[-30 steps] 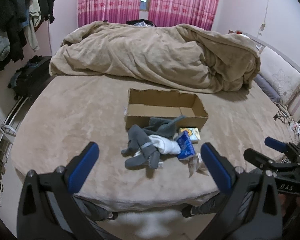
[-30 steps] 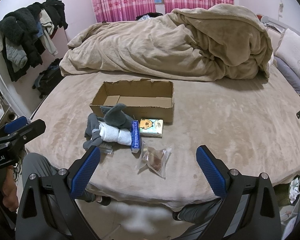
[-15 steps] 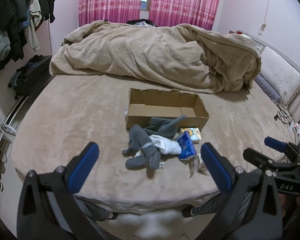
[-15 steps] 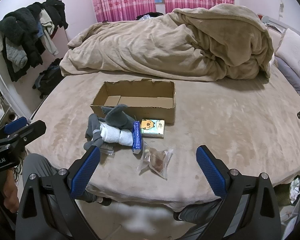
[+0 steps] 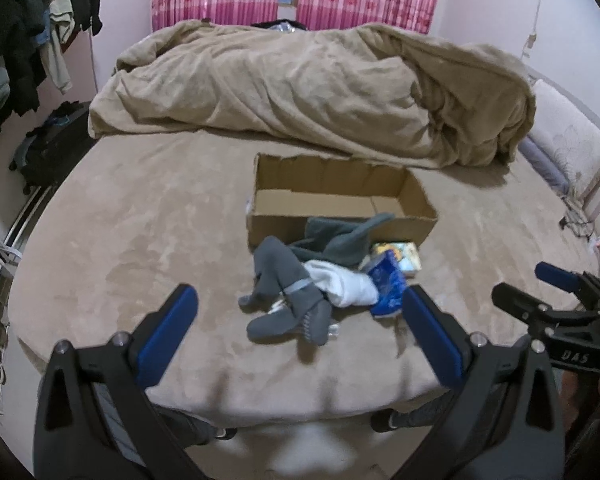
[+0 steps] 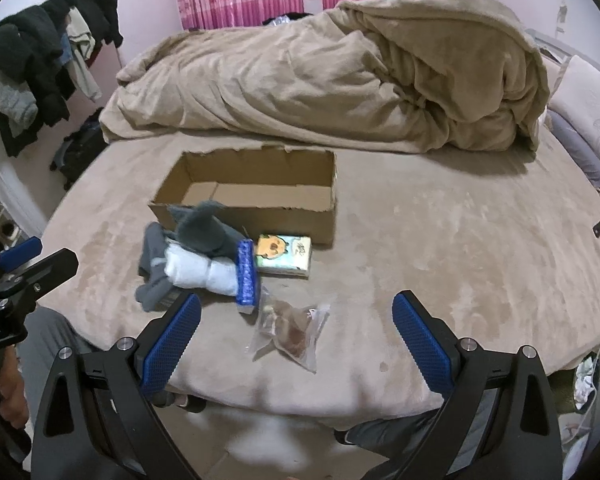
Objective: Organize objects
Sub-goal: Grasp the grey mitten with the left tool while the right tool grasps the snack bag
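Observation:
An open, empty cardboard box (image 5: pixel 332 192) (image 6: pixel 260 188) sits mid-bed. In front of it lies a pile: grey socks (image 5: pixel 288 300) (image 6: pixel 204 232), a rolled white sock (image 5: pixel 340 284) (image 6: pixel 200 272), a blue packet (image 5: pixel 388 284) (image 6: pixel 246 272), a tissue pack with a cartoon face (image 5: pixel 400 254) (image 6: pixel 286 254) and a clear bag of brown snacks (image 6: pixel 288 328). My left gripper (image 5: pixel 298 334) is open and empty, just short of the grey socks. My right gripper (image 6: pixel 296 338) is open and empty, with the clear bag between its fingers in view.
A crumpled beige duvet (image 5: pixel 300 88) (image 6: pixel 340 80) fills the far half of the bed. Clothes hang on a rack (image 5: pixel 28 40) at left, a dark bag (image 5: pixel 48 148) below. A pillow (image 5: pixel 568 144) and cables lie at right. The bed's front edge is just under the grippers.
Both grippers have moved slightly forward toward the pile; the objects look larger and lower in view. Jaws stay open. Nothing on the bed has moved.

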### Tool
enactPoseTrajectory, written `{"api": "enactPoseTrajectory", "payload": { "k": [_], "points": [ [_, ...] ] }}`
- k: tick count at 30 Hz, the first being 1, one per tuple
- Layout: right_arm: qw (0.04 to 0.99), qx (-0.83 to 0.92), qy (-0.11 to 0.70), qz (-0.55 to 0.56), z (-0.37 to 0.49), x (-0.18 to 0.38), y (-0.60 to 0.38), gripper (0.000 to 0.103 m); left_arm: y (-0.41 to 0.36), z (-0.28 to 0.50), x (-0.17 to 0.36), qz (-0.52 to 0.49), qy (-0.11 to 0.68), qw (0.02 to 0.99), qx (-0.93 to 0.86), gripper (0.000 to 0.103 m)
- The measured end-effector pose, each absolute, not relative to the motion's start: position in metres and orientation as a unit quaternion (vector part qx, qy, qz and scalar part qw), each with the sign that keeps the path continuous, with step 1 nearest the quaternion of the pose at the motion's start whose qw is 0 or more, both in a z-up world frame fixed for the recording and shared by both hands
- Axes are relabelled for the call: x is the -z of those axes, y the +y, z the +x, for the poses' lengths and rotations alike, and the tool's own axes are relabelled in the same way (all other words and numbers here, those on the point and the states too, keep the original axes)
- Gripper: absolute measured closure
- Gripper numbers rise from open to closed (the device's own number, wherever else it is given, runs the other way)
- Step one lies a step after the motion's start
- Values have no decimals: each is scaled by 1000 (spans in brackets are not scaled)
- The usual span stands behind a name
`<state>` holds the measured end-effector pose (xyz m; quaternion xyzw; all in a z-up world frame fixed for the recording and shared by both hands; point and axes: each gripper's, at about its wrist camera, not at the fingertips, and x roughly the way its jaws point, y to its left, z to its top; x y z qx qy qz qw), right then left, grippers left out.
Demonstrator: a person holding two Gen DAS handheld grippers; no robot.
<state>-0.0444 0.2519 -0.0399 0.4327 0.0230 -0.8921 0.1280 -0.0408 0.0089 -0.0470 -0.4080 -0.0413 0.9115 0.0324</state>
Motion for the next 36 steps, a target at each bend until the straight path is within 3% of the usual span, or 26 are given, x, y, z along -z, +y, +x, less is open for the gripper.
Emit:
{"api": "enactPoseTrajectory", "payload": {
  "k": [16, 20, 22, 24, 27, 34, 36],
  "points": [
    [135, 850, 34, 508, -79, 144, 245, 5, 19, -80, 145, -427, 23, 52, -902, 1],
    [147, 844, 33, 514, -85, 153, 239, 5, 23, -87, 151, -417, 38, 64, -906, 8],
    [153, 844, 33, 513, -87, 158, 234, 5, 24, -92, 156, -421, 46, 63, -903, 14],
    [159, 841, 29, 517, -90, 162, 231, 5, 23, -98, 163, -435, 46, 63, -897, 30],
    [167, 838, 22, 519, -92, 166, 230, 5, 18, -101, 166, -443, 21, 76, -893, 45],
    [202, 831, 9, 518, -90, 166, 228, 29, 14, -94, 156, -431, 8, 82, -898, 65],
    [204, 834, 13, 513, -88, 163, 227, 30, 9, -90, 150, -419, -2, 80, -904, 73]
  ]
}}
